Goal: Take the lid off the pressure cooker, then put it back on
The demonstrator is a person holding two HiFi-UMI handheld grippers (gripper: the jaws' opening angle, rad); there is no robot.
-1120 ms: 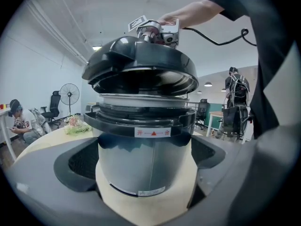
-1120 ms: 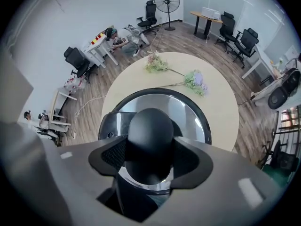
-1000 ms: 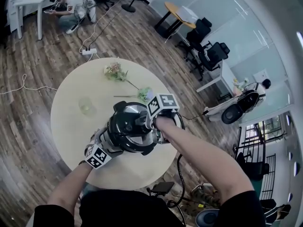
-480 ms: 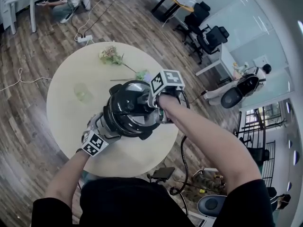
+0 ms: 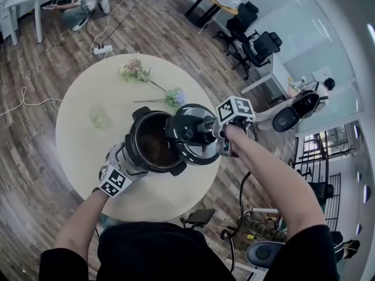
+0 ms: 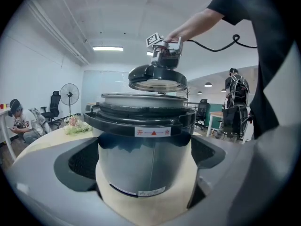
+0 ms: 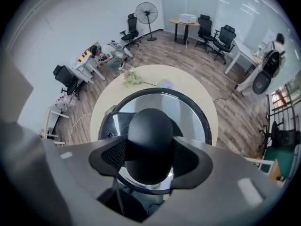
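The black pressure cooker (image 5: 153, 144) stands open on the round table, its dark inner pot showing. Its lid (image 5: 190, 134) hangs to the right of the opening, partly over the rim. My right gripper (image 5: 206, 129) points down and is shut on the lid's black knob (image 7: 150, 140). In the left gripper view the lid (image 6: 157, 79) floats above the cooker body (image 6: 146, 112) and does not touch it. My left gripper (image 5: 124, 160) reaches in from the near left. Its jaws sit against both sides of the cooker body.
On the beige table (image 5: 76, 151) a flower bunch (image 5: 136, 70) lies at the far edge, a second flower (image 5: 174, 97) lies behind the cooker, and a clear glass (image 5: 99, 117) stands at the left. A black cable (image 5: 240, 192) hangs off the right side.
The lid has lifted off the cooker and moved to the right with my right gripper, uncovering the inner pot. My left gripper has stayed on the cooker body.
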